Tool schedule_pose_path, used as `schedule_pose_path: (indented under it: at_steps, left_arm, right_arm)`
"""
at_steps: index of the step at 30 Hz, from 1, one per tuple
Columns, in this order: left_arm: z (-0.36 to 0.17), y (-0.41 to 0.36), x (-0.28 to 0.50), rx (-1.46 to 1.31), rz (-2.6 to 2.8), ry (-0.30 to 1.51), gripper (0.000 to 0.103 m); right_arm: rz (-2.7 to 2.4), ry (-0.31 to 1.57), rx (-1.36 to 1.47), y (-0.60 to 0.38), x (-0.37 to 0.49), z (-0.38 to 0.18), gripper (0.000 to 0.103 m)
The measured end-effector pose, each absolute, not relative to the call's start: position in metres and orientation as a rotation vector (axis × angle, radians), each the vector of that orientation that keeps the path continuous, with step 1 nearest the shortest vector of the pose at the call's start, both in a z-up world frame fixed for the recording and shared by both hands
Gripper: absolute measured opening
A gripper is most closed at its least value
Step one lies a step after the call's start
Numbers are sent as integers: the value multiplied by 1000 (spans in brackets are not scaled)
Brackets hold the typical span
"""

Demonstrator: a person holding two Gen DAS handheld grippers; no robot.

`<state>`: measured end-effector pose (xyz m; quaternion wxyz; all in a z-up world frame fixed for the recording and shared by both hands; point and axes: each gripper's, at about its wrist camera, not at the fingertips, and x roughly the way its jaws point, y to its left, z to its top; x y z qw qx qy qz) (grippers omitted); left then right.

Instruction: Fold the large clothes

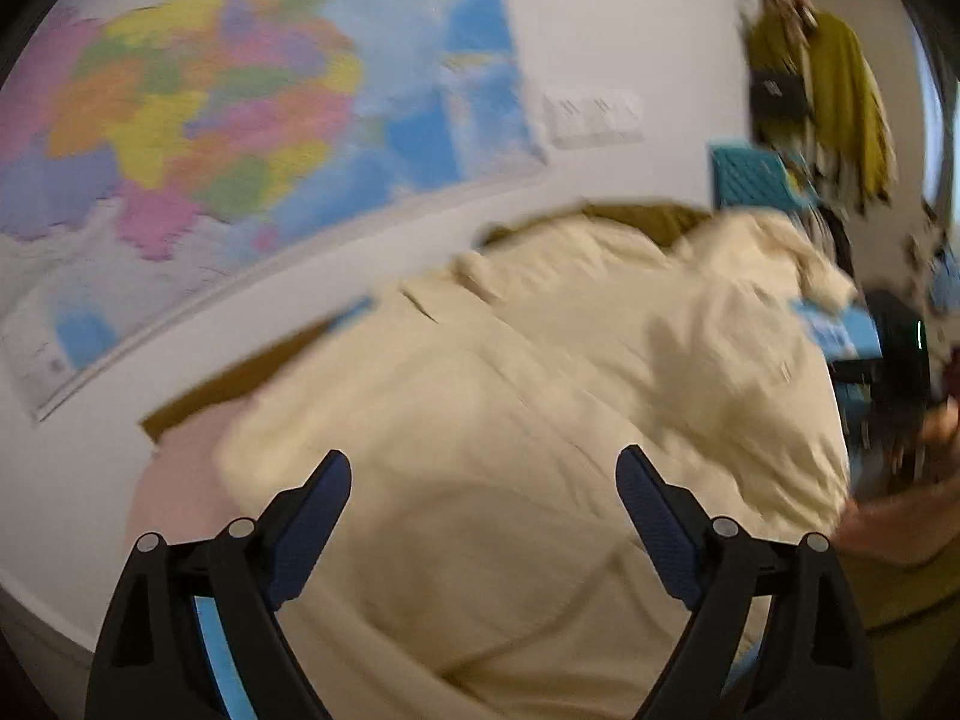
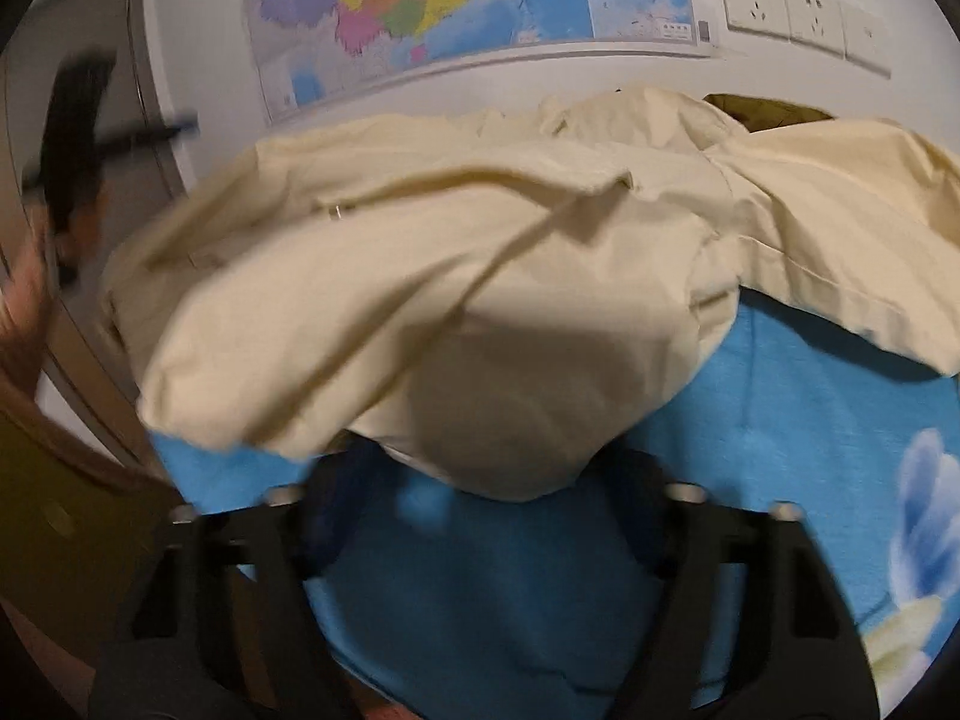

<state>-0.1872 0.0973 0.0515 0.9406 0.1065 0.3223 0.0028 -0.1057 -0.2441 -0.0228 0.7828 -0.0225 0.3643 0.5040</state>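
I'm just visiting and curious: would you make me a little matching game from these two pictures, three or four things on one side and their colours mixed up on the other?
Things:
1. large garment
2. bed cover under the garment
3. hanging cloth at the far wall
4. wall sockets

Colours:
A. white
B. bright blue with flowers
C. cream
D. mustard green

Pairs: 1-C, 2-B, 3-D, 4-A
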Motion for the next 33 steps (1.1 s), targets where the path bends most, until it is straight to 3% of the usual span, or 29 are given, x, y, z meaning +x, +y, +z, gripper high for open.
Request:
schedule_pose_path:
  at_steps: [2, 6, 8, 13, 15, 16, 17, 18, 20, 22, 25, 27, 33]
  left_arm:
    - [42, 88, -189, 225, -26, 680, 87]
    - [28, 94, -186, 184, -15, 731, 87]
    - [17, 104, -183, 177, 46, 771, 87]
    - [-14, 130, -167, 114, 161, 879, 84]
    - [-18, 135, -167, 79, 170, 893, 83]
    - [-19, 137, -170, 68, 164, 891, 83]
    - [-17, 136, -172, 55, 148, 890, 83]
    - [-14, 133, -176, 56, 135, 880, 83]
    - [-8, 124, -185, 60, 105, 859, 84]
    - [-8, 118, -200, 66, 50, 860, 92]
    - [-18, 110, -216, 115, 25, 896, 94]
    - [-25, 109, -230, 114, 43, 924, 94]
    - [-20, 129, -284, -67, 131, 857, 92]
  right_arm:
    - [1109, 791, 57, -265, -102, -2, 19]
    - [1096, 755, 158, -323, -112, 53, 13]
    - [1043, 741, 146, -351, -119, 73, 1]
    - [851, 888, 55, -371, -113, 44, 1]
    - [862, 890, 75, -374, -112, 36, 8]
    - [886, 882, 103, -373, -111, 37, 29]
    - [936, 869, 139, -370, -111, 38, 66]
    - [976, 851, 154, -365, -110, 37, 77]
    - [1003, 855, 179, -350, -102, 28, 80]
    - [1054, 917, 224, -337, -89, 11, 80]
    - [1058, 992, 211, -313, -79, -16, 81]
    - [1059, 1023, 208, -305, -78, -26, 74]
    - [1085, 1022, 235, -305, -77, -29, 67]
